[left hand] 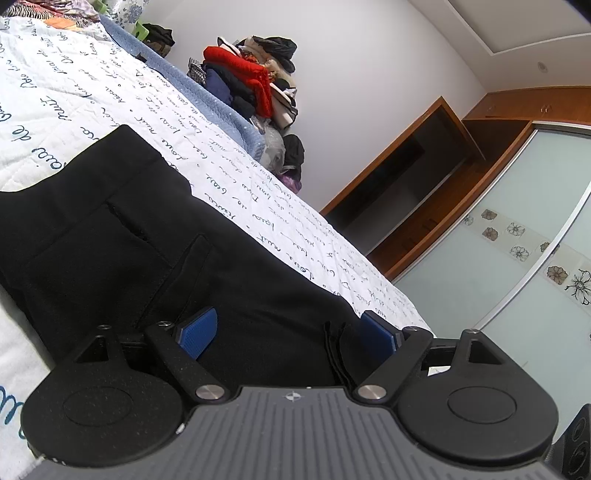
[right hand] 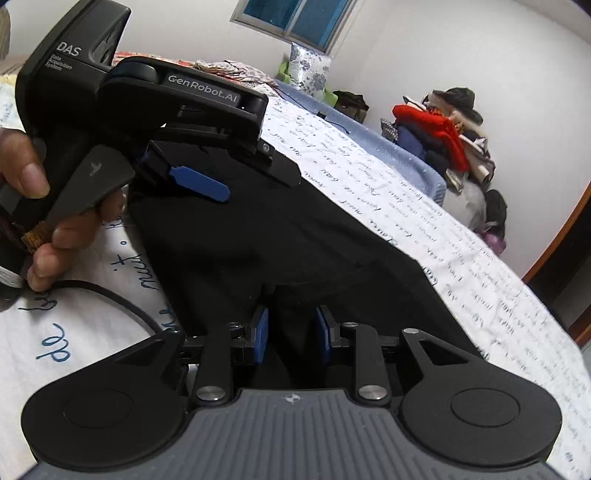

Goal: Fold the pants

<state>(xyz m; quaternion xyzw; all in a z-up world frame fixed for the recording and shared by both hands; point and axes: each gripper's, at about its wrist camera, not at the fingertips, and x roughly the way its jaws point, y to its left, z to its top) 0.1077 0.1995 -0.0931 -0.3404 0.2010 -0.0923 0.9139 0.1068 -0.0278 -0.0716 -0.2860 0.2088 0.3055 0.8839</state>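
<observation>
Right wrist view — one pants (right hand: 258, 236), two grippers

White walls (left hand: 369, 55), bed (left hand: 74, 92) under script-printed quilt, clothes heap (left hand: 255, 81) beside it, wooden wardrobe (left hand: 424, 177) with frosted sliding door (left hand: 498, 258), blue-paned window (right hand: 295, 18) stood high.

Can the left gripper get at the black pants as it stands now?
Probably yes. The left gripper sits low over the black pants on the bedspread, jaws wide with cloth between them, and nothing blocks it. The right gripper works a separate spot.
</observation>
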